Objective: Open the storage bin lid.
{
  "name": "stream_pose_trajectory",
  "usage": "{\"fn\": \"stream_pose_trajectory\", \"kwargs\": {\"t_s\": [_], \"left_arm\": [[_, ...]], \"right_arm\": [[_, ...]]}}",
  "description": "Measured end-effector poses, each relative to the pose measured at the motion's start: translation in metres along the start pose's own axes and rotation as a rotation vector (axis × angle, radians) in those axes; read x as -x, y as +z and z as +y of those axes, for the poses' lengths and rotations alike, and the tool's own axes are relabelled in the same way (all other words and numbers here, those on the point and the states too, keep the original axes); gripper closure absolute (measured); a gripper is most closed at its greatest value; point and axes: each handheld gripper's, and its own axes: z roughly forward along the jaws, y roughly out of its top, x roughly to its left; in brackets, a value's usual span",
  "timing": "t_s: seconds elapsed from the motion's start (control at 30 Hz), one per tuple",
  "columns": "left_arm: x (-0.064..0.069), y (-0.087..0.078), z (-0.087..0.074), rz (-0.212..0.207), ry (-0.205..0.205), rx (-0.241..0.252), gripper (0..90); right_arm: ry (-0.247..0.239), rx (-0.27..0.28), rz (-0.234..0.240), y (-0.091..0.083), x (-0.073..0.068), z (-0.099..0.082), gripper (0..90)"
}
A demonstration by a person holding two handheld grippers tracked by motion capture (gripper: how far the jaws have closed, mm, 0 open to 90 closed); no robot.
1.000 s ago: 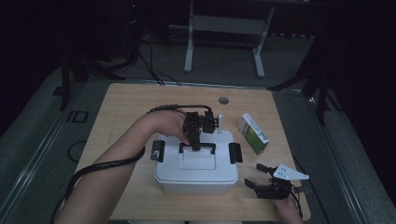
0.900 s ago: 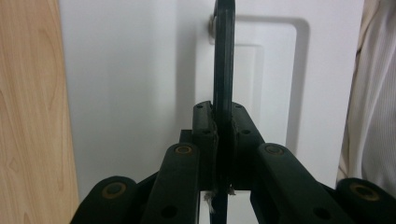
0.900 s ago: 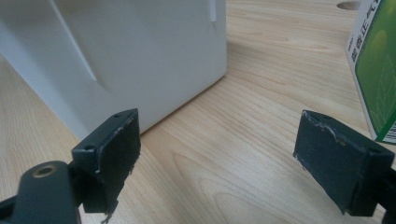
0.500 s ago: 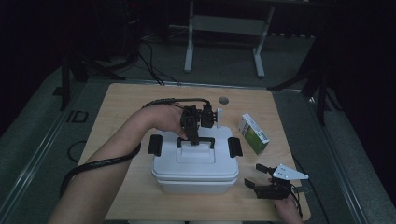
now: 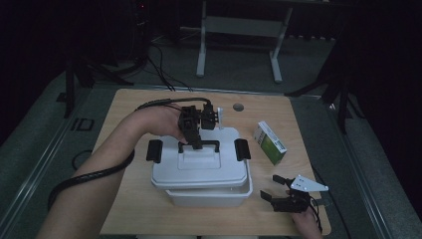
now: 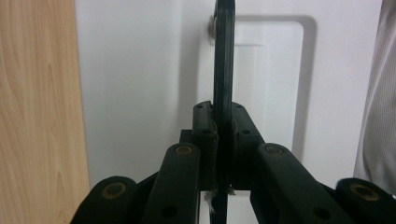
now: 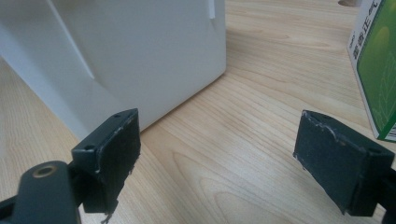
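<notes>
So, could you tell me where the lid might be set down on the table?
Bare table lies left of the white box, and behind the lid near the small round disc. Crowded: right side, with the green carton and right gripper.

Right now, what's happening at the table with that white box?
A person's left hand-held gripper is shut on the black handle of the white lid, which sits lifted and askew above the white box, so the lid is coming off. The right hand-held gripper rests open near the table's front right corner, holding nothing. A green and white carton stands to the right of the box, apart from it.
</notes>
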Motion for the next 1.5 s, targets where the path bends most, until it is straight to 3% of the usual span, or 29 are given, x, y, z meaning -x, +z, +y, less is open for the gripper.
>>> {"fn": "stream_pose_trajectory", "kwargs": {"t_s": [0.6, 1.03, 1.5], "left_arm": [[-0.003, -0.004, -0.060, 0.017, -0.089, 0.015, 84.3], [0.006, -0.010, -0.095, 0.029, -0.137, 0.027, 84.3], [0.018, -0.021, -0.144, 0.046, -0.226, 0.042, 84.3]], "right_arm": [[0.000, 0.000, -0.004, 0.000, 0.000, 0.000, 14.1], [-0.002, -0.004, -0.005, 0.001, -0.001, 0.001, 14.1], [-0.006, -0.009, -0.006, 0.002, -0.001, 0.001, 14.1]]}}
